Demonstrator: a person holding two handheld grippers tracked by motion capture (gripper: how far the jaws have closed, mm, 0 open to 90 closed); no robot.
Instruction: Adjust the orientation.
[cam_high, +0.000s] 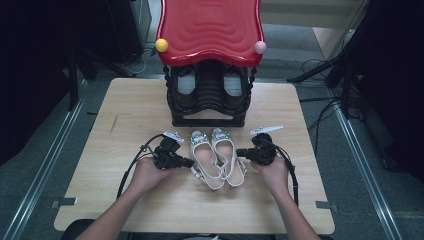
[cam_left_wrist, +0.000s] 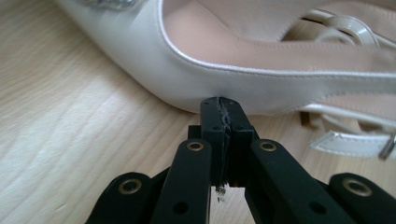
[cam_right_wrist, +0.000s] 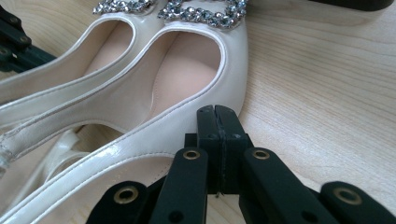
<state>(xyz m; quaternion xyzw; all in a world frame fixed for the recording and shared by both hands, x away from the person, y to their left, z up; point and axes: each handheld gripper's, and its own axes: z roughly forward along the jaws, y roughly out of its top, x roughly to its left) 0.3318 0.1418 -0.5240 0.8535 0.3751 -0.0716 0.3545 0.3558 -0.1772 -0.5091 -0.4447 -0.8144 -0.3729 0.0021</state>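
Observation:
Two white slingback shoes with rhinestone buckles lie side by side mid-table, toes away from me: the left shoe and the right shoe. My left gripper is shut with nothing between its jaws. Its tips rest against the left shoe's outer side. My right gripper is shut on nothing as well, its tips against the right shoe's outer side. A hand holds each gripper low over the table.
A black shoe rack with a red wavy top stands at the table's back edge, dark shoes inside it. A yellow ball and a pink ball sit on its front corners. Bare wooden table lies on both sides.

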